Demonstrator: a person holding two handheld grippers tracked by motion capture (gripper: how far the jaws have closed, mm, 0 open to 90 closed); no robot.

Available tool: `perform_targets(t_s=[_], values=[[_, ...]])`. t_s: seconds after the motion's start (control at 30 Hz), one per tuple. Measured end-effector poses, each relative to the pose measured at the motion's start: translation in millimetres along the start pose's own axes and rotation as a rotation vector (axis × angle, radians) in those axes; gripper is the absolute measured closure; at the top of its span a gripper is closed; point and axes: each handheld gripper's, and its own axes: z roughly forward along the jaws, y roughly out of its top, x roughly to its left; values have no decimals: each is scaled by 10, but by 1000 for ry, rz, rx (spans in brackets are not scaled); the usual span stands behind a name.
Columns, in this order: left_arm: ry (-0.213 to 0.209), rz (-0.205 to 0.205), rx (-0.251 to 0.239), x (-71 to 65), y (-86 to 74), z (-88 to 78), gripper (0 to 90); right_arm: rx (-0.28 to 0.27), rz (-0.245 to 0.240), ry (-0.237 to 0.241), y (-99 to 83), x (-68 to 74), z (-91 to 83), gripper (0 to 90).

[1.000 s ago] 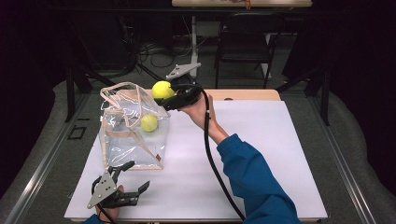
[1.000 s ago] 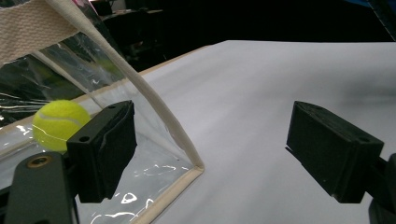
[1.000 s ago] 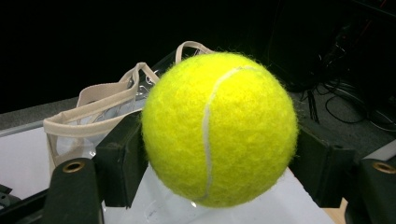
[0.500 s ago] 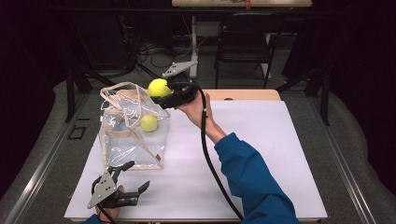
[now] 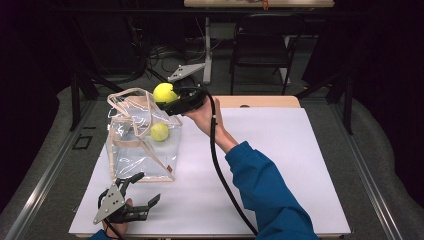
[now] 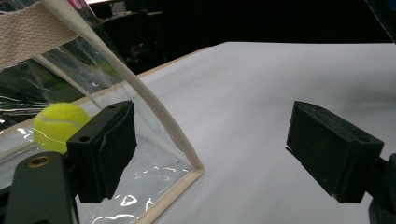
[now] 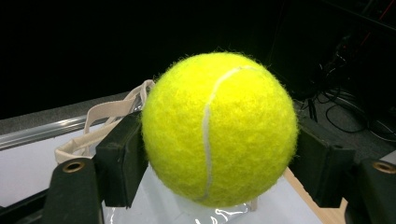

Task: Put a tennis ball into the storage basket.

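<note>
Yellow felt tennis ball (image 5: 164, 92): clamped between the right gripper (image 5: 172, 103) jaws, poised over the open mouth of the clear plastic tote bag (image 5: 131, 150), far left, apparently for dropping in. Second yellow tennis ball (image 5: 159, 131): already inside. Left gripper (image 5: 145, 192): jaws apart, empty, idle near the bag's near corner.

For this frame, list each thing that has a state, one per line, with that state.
Clear plastic bag with beige trim: upright on the white table, top open.
Yellow tennis ball in the right gripper: clamped between the jaws, held over the bag's rim.
Second yellow tennis ball: inside the bag.
Right gripper: shut on the ball.
Left gripper: open, holding nothing, beside the bag's corner.
</note>
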Motion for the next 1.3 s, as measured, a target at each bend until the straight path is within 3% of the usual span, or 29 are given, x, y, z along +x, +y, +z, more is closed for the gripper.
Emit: perform_targets(t_s=[1.3], values=[[1,0,-2,2,0,-3,157,-5,15,4,52,-5,158,263]])
